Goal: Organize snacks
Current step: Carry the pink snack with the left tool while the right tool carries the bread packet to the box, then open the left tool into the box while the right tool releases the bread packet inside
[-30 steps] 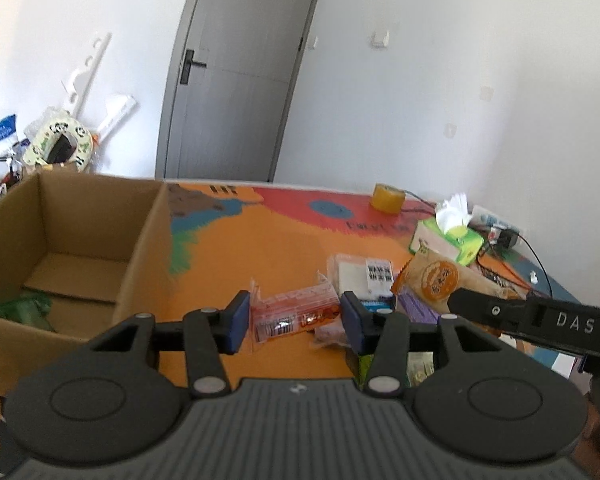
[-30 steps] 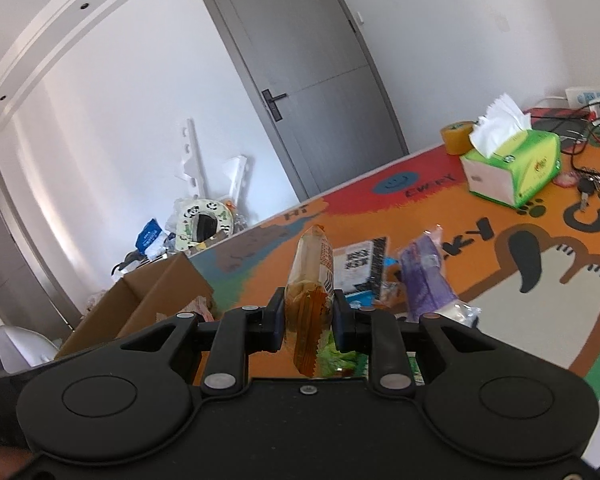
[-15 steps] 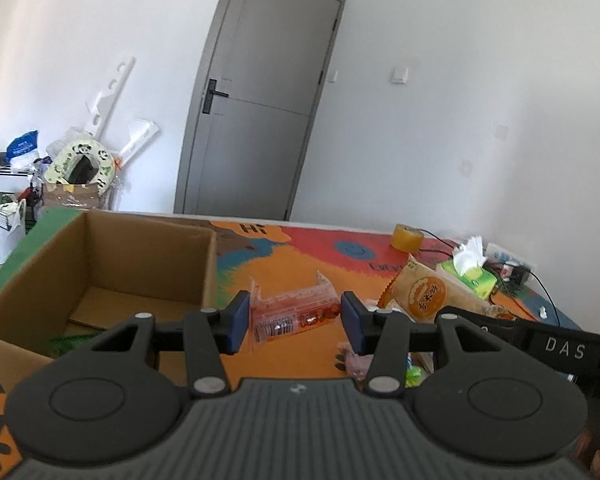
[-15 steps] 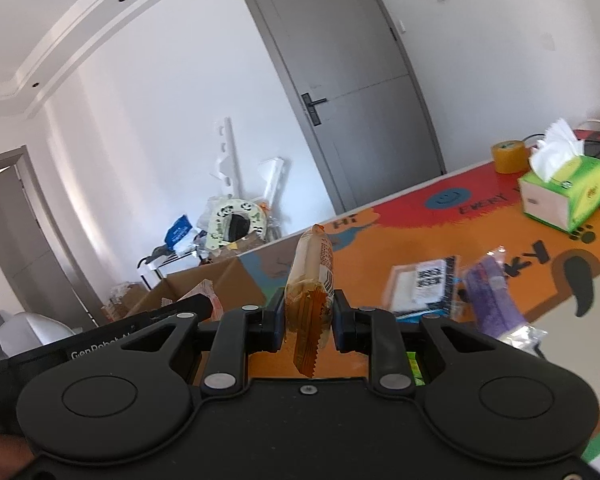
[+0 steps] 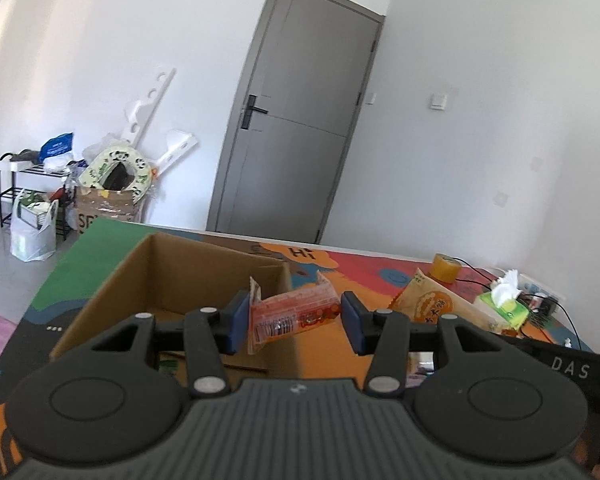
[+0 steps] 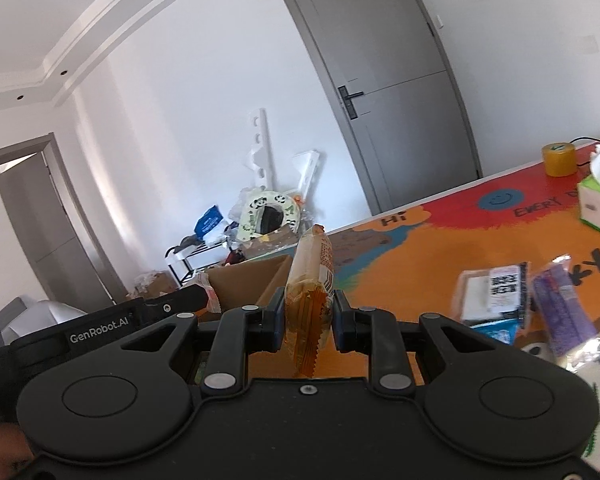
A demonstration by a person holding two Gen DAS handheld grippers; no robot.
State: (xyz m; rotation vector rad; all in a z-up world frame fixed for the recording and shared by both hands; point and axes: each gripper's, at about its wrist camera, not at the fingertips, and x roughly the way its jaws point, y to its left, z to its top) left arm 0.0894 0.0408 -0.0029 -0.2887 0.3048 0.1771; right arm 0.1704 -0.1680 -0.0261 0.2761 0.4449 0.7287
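We see the colourful table mat (image 5: 380, 264) spanning both views, with the cardboard box (image 5: 172, 276) at its left end, open top facing up. Left gripper (image 5: 292, 316) sits above the box's near right corner, pinching a clear red snack packet (image 5: 294, 314) across its length; the packet's left end is against the left pad, the right end meets the right pad, and it hangs tilted, clear of the table. Right gripper (image 6: 306, 320) is clamped on an orange snack bag (image 6: 310, 292), held edge-on and upright, its crimped bottom edge hanging below the pads; the box (image 6: 256, 284) lies just beyond and left of it. Loose on the mat: a white barcode packet (image 6: 496, 292) and a purple packet (image 6: 564, 312) beside it, both blurred. Green tissue box (image 5: 502, 308) and yellow tape roll (image 5: 446, 268) sit far right. Box interior is mostly hidden behind the left gripper's body; we can't tell what's inside. Print on both held packets is unreadable. A hand (image 6: 0, 452) is cut off at the lower left corner.
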